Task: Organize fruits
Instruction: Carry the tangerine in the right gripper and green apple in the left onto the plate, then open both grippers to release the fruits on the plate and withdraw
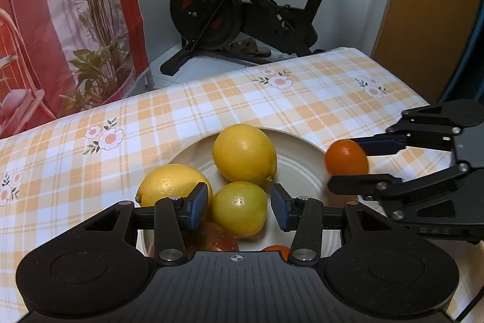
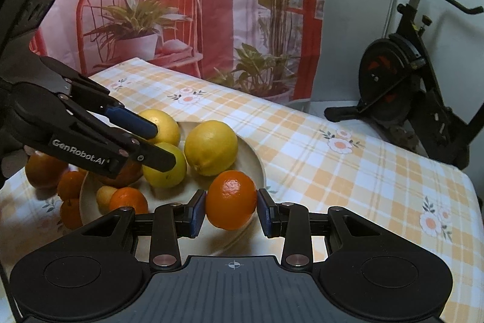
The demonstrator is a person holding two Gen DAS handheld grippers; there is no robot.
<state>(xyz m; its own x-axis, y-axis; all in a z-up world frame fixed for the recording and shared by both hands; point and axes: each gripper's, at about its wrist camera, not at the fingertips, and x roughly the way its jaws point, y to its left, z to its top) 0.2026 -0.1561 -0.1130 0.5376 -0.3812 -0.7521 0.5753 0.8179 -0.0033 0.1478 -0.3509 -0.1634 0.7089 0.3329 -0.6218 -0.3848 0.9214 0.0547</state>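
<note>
The left gripper (image 2: 157, 141) hides part of a reddish fruit (image 2: 127, 171); the exercise bike (image 2: 414, 80) is cut off at the edge.

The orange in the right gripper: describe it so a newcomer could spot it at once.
Find the cream plate on the checked tablecloth. At its near rim, the orange sits clamped in the right gripper. It alone is held; the other oranges lie loose.

Lemons (image 1: 244, 153) in plate (image 1: 302, 171) (table (image 1: 181, 111) beneath).
</note>
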